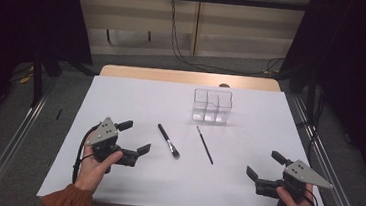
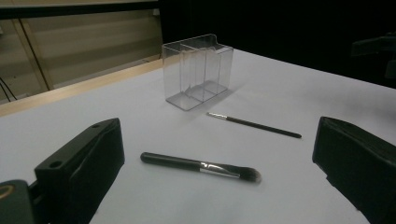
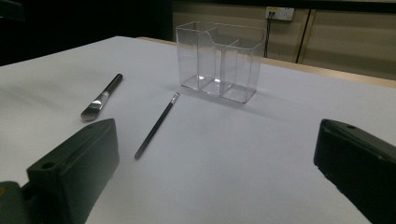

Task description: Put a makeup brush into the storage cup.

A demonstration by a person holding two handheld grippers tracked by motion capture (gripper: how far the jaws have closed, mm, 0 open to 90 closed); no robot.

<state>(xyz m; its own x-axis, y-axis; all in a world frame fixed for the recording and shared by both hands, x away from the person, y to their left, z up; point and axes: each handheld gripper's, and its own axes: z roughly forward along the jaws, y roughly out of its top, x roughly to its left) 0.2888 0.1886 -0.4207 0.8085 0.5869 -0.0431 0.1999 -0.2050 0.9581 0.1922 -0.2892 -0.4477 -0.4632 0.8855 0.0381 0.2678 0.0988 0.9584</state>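
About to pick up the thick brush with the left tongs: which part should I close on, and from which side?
Grip the thick brush at mid-handle, probably from above, jaws across its width. It lies flat, bristles toward the person, so the black handle offers a firm straight span. The left tongs are open beside it; the thin brush lies apart.
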